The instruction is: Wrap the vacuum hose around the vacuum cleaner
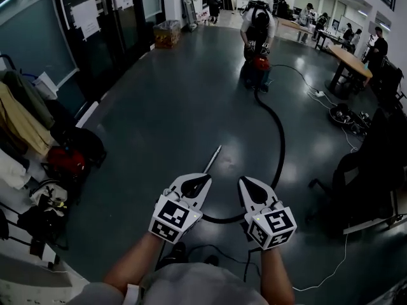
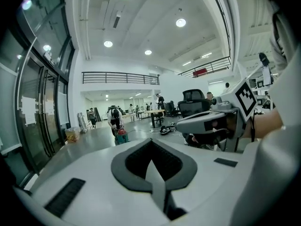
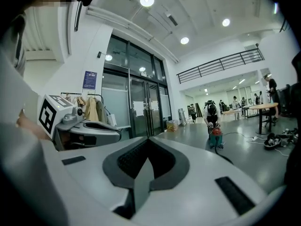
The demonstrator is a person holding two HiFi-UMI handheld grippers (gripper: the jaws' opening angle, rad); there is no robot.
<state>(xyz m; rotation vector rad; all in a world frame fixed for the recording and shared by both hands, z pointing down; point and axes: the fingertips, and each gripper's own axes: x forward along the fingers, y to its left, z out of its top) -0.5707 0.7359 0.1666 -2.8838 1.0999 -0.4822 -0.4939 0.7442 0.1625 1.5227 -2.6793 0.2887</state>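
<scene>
Left gripper: the white moulded-plastic left gripper (image 1: pixel 202 183) with dark grey ribbed pads is in the near middle and points toward the far side; its jaws are pressed together with nothing between them
Right gripper: the matching white plastic right gripper (image 1: pixel 248 184) is just right of the left one, the 2 side by side but apart; its jaws are also closed tight on nothing
Hose: the long black flexible vacuum hose (image 1: pixel 280 146) lies on the floor, running from the far vacuum cleaner toward the near side in a wide bend
Hose and jaws: its near stretch curves left and crosses the floor below the gap between the 2 grippers, outside both pairs of jaws
Tube: a thin straight silver metal tube (image 1: pixel 213 159) lies on the floor just beyond the left gripper's tips, slanting toward the far right
Vacuum cleaner: the small rounded red vacuum cleaner (image 1: pixel 261 63) stands far off, slightly right of centre and well apart from both grippers; a person in a white top (image 1: pixel 257 24) bends over it
Floor: the dark grey floor (image 1: pixel 159 119) is smooth and glossy, mirroring the ceiling lights
Left side: tall dark-framed glass doors (image 1: pixel 95 18) at far left, hanging coats (image 1: pixel 19 107) at near left
Right side: a light wooden table (image 1: pixel 353 59) at far right
</scene>
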